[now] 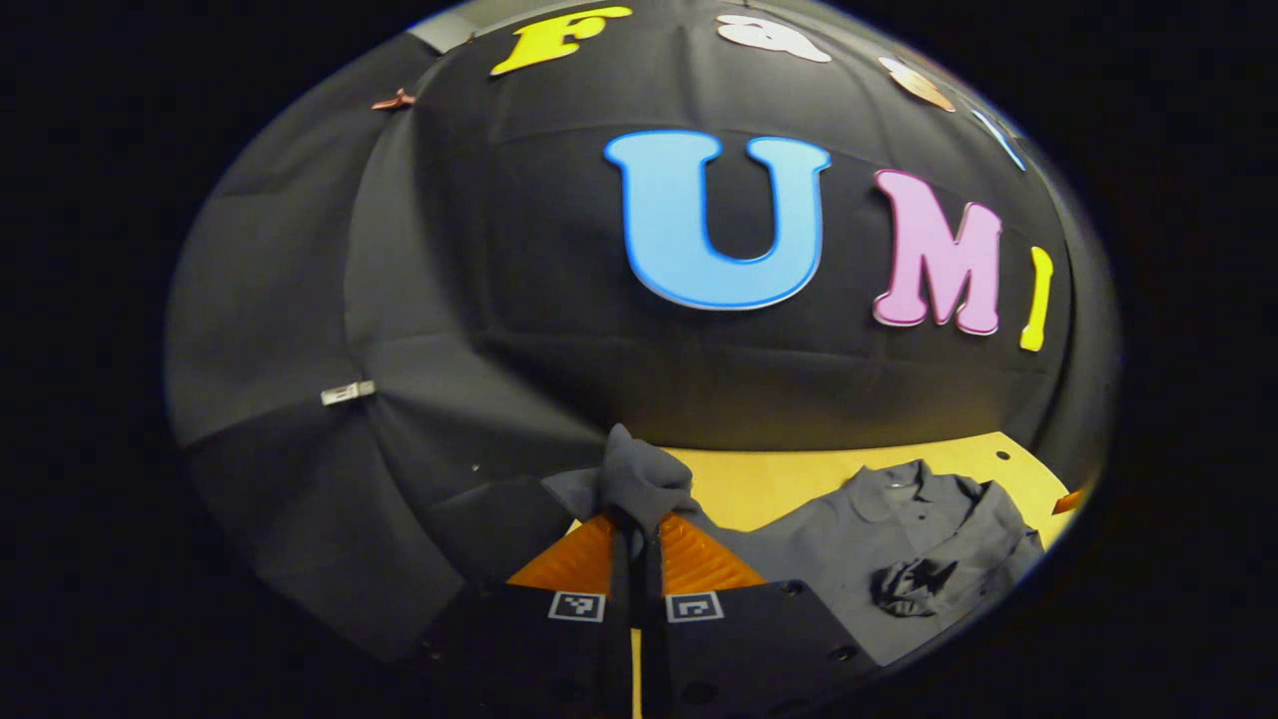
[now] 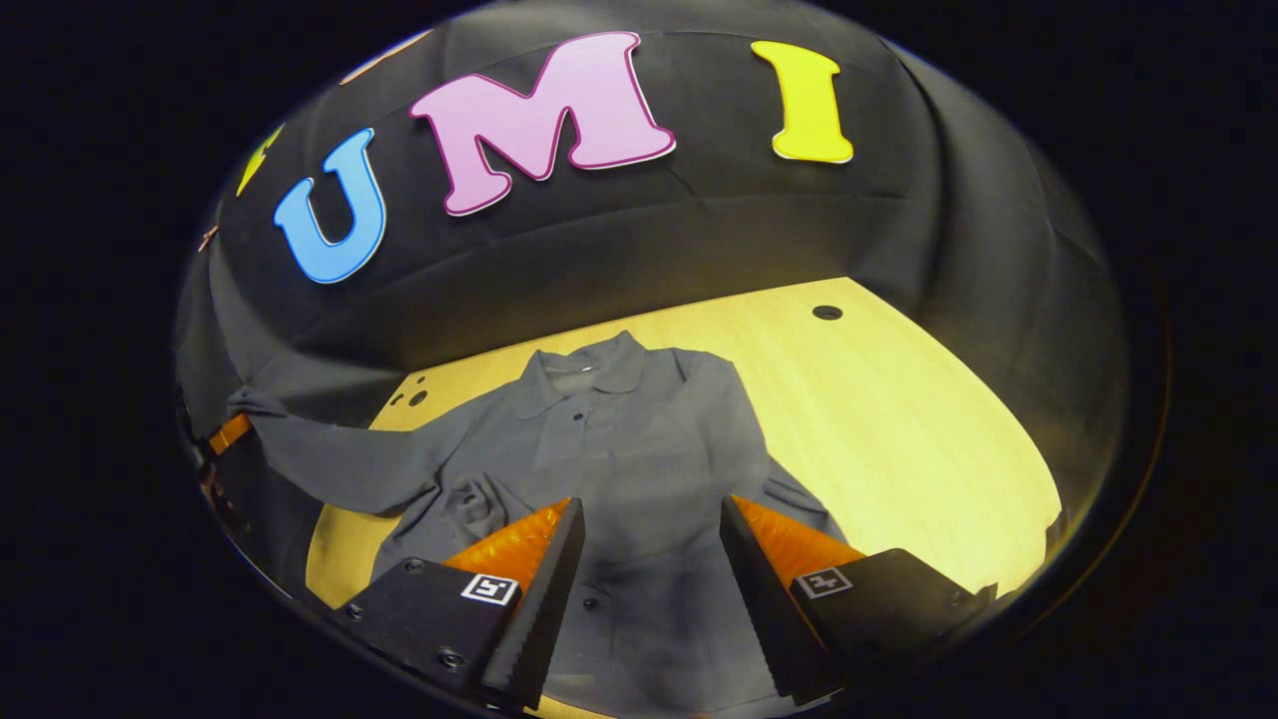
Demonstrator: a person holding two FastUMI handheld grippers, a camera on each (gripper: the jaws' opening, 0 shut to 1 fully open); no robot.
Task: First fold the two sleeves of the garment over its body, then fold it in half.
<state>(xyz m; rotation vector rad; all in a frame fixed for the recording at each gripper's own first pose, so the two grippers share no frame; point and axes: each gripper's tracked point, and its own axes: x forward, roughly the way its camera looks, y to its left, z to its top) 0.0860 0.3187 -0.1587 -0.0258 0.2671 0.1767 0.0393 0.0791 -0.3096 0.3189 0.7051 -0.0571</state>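
Note:
A grey button-front shirt (image 2: 619,439) lies flat on the yellow wooden table (image 2: 899,429), collar (image 2: 589,374) toward the booth wall. My right gripper (image 2: 649,529) hovers open above the shirt's lower front, with nothing between its fingers. One sleeve (image 2: 339,454) is pulled out sideways past the table edge and lifted, its cuff in my left gripper (image 2: 235,424). In the left gripper view that cuff (image 1: 644,474) bunches over the fingertips of the left gripper (image 1: 636,519), which is shut on it, and the shirt body (image 1: 879,544) lies to the right. The other sleeve (image 2: 789,494) lies along the shirt's side.
The table has a round hole (image 2: 827,312) near its far right corner and small holes (image 2: 414,397) at the far left. Bare wood stretches to the right of the shirt. Black cloth walls close in behind and on both sides.

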